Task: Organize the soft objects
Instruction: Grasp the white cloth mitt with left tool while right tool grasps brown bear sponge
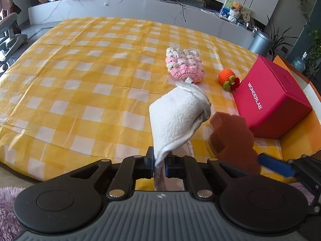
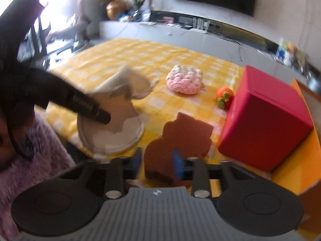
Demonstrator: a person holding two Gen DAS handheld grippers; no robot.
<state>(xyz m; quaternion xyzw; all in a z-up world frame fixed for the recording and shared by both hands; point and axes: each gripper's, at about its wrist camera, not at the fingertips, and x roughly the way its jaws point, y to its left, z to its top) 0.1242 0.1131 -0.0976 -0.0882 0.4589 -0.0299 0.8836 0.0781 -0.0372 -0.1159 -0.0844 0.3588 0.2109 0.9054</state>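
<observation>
Grippers over a yellow checked cloth [image 1: 80,92]. We see the left gripper [image 1: 159,165] clamped on a white fleece cloth [image 1: 176,116], raised off the table. The right gripper [image 2: 158,164] stands with jaws apart around a brown sponge [image 2: 180,136]; whether its pads press we cannot tell. Farther off lie a pink knitted piece [image 1: 184,65] and an orange knitted ball [image 1: 226,78], left of a red box [image 1: 274,98].

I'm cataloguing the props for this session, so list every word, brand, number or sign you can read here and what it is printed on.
"WONDERLAB": white capitals running along the side of the red box, read in the left wrist view.
Red box in the right wrist view: a faint line of print on its shaded side, too blurred to read.
Black arm of the other tool in the right wrist view: small embossed lettering, too blurred to read.
Nothing else legible.
</observation>
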